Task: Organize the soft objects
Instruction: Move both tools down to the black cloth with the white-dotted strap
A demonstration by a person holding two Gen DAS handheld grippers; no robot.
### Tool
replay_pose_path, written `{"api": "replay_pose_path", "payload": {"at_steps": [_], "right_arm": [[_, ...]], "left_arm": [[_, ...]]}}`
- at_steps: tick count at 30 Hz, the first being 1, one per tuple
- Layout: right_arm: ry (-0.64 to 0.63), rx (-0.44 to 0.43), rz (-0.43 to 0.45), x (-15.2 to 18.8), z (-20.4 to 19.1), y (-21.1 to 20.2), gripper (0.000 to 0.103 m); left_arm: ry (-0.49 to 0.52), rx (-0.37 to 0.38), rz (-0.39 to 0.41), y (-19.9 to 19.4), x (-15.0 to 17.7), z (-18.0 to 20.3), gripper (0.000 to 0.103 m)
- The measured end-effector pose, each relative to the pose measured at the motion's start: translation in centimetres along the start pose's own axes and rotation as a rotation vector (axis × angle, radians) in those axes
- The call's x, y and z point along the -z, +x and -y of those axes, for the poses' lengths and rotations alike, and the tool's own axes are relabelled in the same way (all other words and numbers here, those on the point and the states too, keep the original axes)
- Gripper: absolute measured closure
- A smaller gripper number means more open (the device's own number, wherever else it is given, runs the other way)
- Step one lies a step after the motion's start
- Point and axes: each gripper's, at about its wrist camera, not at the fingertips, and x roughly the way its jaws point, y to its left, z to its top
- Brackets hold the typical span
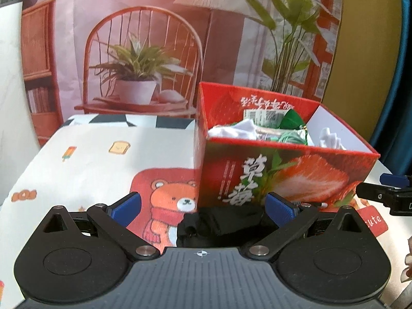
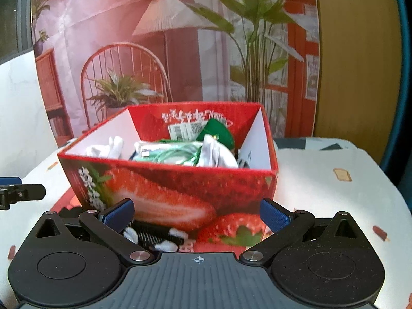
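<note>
1. Left gripper (image 1: 203,206) jaws apart, empty, over black soft item (image 1: 219,222) just before the strawberry box (image 1: 283,175).
2. Right gripper (image 2: 197,213) jaws apart, over striped black-white cloth (image 2: 157,234) before the box.
3. Both look light and floppy; pinch a bunched fold.

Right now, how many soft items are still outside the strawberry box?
2 visible: a black item on the tablecloth between the left jaws, and a black-and-white striped item between the right jaws. Others may be hidden behind the strawberry box.
</note>
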Motion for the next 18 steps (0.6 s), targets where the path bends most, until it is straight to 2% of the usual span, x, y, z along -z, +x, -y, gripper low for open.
{"api": "replay_pose_path", "payload": {"at_steps": [10, 18], "right_arm": [[0.010, 0.012, -0.074, 2.6, -0.3, 1.4, 0.000], [0.023, -0.003, -0.116, 3.7, -0.1, 2.4, 0.001]], "left_arm": [[-0.018, 0.006, -0.064, 1.5, 1.2, -0.4, 0.001], [-0.035, 0.034, -0.099, 2.3, 1.8, -0.9, 0.010]]}}
